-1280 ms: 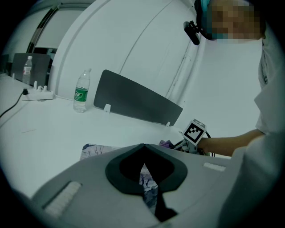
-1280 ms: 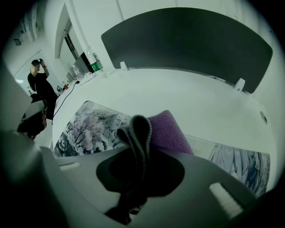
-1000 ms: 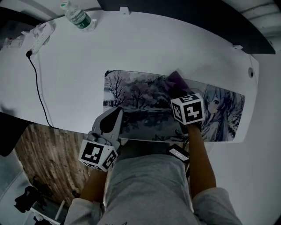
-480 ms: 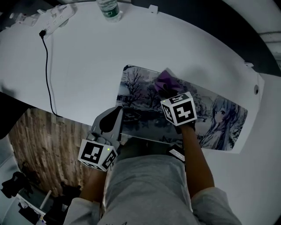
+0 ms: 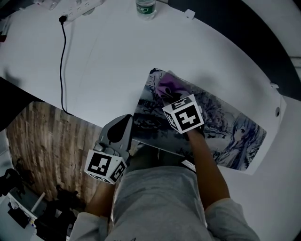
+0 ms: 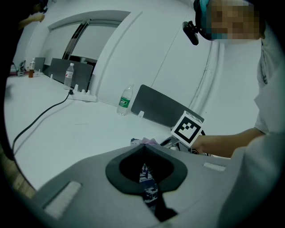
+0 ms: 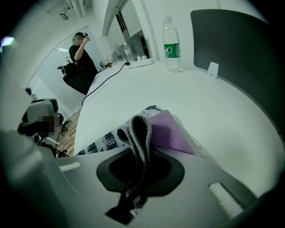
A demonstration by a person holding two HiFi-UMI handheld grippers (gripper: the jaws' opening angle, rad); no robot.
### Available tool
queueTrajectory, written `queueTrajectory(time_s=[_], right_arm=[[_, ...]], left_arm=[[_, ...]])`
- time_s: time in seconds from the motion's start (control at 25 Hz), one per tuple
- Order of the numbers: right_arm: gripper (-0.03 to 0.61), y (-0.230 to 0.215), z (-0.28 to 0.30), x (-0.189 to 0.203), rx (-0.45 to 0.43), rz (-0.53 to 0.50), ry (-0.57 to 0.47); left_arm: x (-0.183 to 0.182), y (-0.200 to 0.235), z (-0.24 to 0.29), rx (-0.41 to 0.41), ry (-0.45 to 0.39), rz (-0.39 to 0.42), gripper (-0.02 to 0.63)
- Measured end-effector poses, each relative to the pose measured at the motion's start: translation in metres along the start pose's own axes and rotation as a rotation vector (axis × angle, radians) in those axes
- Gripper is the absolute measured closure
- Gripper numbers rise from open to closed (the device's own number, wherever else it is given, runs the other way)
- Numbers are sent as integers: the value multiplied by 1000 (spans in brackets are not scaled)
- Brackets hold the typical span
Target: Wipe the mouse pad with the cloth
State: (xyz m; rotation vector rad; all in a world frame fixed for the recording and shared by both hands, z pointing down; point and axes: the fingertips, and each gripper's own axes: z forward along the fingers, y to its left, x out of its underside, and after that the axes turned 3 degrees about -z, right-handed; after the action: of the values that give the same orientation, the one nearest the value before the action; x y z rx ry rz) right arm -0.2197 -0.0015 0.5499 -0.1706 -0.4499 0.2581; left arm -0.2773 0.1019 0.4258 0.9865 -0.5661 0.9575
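A long printed mouse pad [image 5: 221, 127] lies slantwise on the white table [image 5: 108, 52]. The purple cloth [image 5: 167, 86] rests bunched on the pad's far left end. My right gripper [image 5: 172, 97] is shut on this cloth, and its marker cube hides the fingers from above. In the right gripper view a fold of the cloth [image 7: 171, 131] sticks out between the jaws of the right gripper [image 7: 146, 149]. My left gripper [image 5: 125, 121] sits at the pad's near left corner by the table edge. The left gripper [image 6: 145, 146] is shut, with pad print [image 6: 149, 180] showing in the slit.
A water bottle [image 5: 146, 7] and a power strip [image 5: 77, 5] stand at the table's far side, and a black cable [image 5: 61, 61] runs down to the near edge. Wooden floor [image 5: 42, 141] shows at left. A dark partition [image 7: 240, 53] rises behind the table.
My right gripper has slid the cloth leftward along the pad to its left end. The left gripper has kept its place at the pad's corner.
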Motion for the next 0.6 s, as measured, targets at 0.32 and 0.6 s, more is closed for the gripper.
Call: queueTrajectory(time_s=[0.32, 0.6], right_arm=[[528, 21, 15, -21, -40, -76, 16], [528, 22, 8, -26, -37, -113, -24]], left_arm=[[-3, 15, -15, -42, -17, -17, 595], [-7, 8, -15, -30, -12, 9, 595]])
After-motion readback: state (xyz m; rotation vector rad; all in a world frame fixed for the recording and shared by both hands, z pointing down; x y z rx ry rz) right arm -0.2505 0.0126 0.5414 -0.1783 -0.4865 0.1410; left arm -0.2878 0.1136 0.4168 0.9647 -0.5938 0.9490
